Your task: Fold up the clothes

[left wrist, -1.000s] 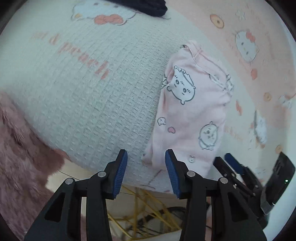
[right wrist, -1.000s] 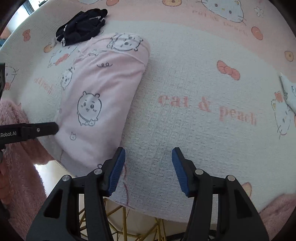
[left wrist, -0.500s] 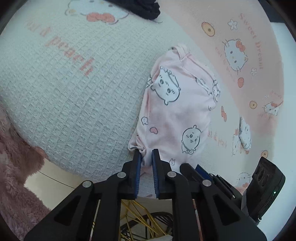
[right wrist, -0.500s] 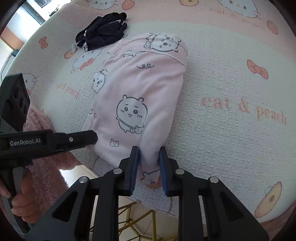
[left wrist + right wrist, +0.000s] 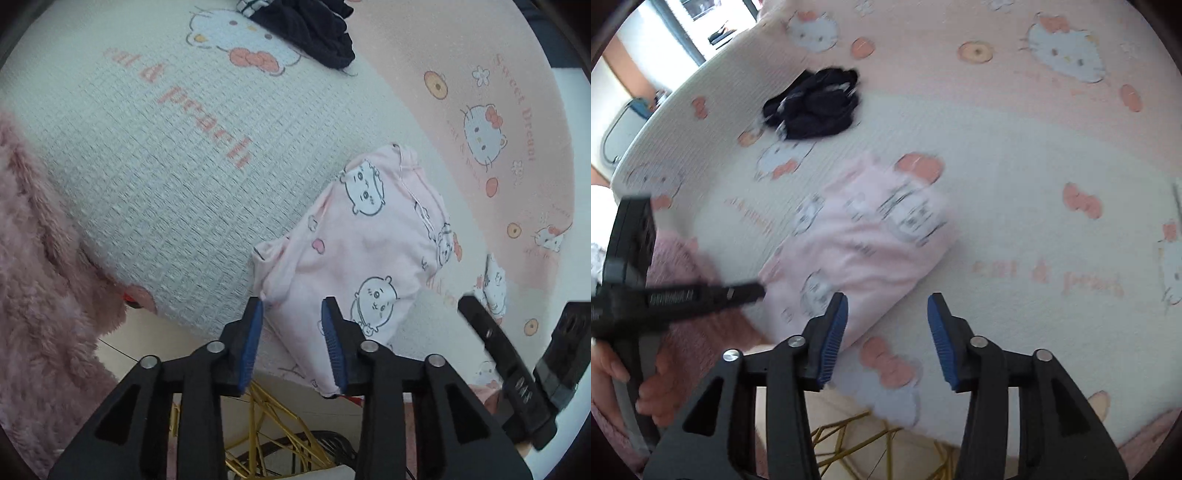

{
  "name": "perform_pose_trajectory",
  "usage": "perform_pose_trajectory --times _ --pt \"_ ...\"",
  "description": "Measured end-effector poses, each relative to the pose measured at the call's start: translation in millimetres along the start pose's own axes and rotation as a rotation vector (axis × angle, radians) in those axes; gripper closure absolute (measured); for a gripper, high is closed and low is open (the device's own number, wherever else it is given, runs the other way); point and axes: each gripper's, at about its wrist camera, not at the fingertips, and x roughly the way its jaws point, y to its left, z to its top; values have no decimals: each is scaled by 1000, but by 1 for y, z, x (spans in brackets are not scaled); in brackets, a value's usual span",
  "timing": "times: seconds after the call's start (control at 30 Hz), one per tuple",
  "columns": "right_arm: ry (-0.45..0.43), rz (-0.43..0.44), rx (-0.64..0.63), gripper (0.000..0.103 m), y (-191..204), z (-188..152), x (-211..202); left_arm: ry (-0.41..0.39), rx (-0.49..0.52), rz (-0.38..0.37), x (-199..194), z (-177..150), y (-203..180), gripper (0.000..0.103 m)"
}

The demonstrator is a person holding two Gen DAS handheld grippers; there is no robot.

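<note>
A pink garment with cartoon prints lies folded on the Hello Kitty cover, near its front edge. My left gripper is open, and the garment's near end lies loose between its fingers. In the right wrist view the pink garment is blurred and looks like a short bundle. My right gripper is open just in front of it, with its left fingertip over the cloth's near corner. Each view shows the other gripper: the right gripper and the left gripper, held by a hand.
A crumpled dark garment lies farther back on the cover, also seen as the dark garment. A fluffy pink blanket hangs at the left. Gold wire legs show below the front edge.
Half a second ago both grippers were shut on the garment's near edge; now both are open. The pink garment looks shorter and lies farther back, as if folded over.
</note>
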Motion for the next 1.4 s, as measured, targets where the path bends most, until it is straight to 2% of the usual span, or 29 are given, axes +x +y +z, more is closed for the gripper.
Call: perform_pose_trajectory --times 0.1,0.2,0.23,0.27,0.33,0.37,0.43,0.5,0.53,0.67,0.73,0.77,0.8,0.87,0.97,1.0,1.07,1.13,1.17,1.2,1.27,1.33,1.4 --pt "-19 48 32 42 -14 31 12 18 21 10 11 -3 -5 61" --pt "29 71 6 41 -15 52 39 8 38 15 14 -3 -8 64" --pt "55 66 -12 41 -15 57 49 2 37 14 14 -2 -8 70" --pt "92 98 -20 41 -15 57 59 -2 35 14 14 -1 -8 76" --pt "167 187 -5 46 -16 55 76 -6 25 6 12 4 -7 82" --pt "194 218 24 52 -18 51 78 -16 22 3 10 8 -8 84" --pt "208 240 59 61 -21 42 70 -63 44 19 0 17 -13 84" --pt "223 283 99 75 -24 31 59 -102 84 30 -9 30 -21 84" --pt "230 295 116 78 -23 23 52 -111 102 34 -11 37 -26 84" --pt "260 332 178 76 -20 -9 22 -90 161 97 0 69 -41 84" --pt "234 261 171 72 -20 -17 8 -132 180 136 -9 73 -39 84" --pt "192 176 145 72 -19 -17 -1 -167 194 139 -18 71 -36 84" --pt "145 83 115 69 -17 -16 -10 -192 213 133 -22 70 -39 84" --pt "38 6 25 68 -7 -9 -25 -178 272 77 -18 67 -47 84" --pt "66 126 -66 64 16 2 -14 -76 346 -25 5 54 -56 84" --pt "88 127 -100 64 24 4 -2 -49 353 -2 15 51 -58 84" --pt "148 79 -171 64 35 4 26 -6 364 107 34 47 -54 84" --pt "170 -19 -231 66 31 3 46 -3 333 98 32 48 -44 88" --pt "180 -18 -231 58 23 3 50 5 312 112 30 50 -39 98" --pt "198 13 -198 53 11 5 51 5 293 116 28 52 -34 100" --pt "162 37 -146 48 0 8 40 3 248 97 24 54 -26 100" --pt "118 55 -96 48 -9 11 28 -9 219 89 20 56 -21 100" --pt "75 74 -46 48 -18 13 16 -47 236 88 16 54 -28 99"
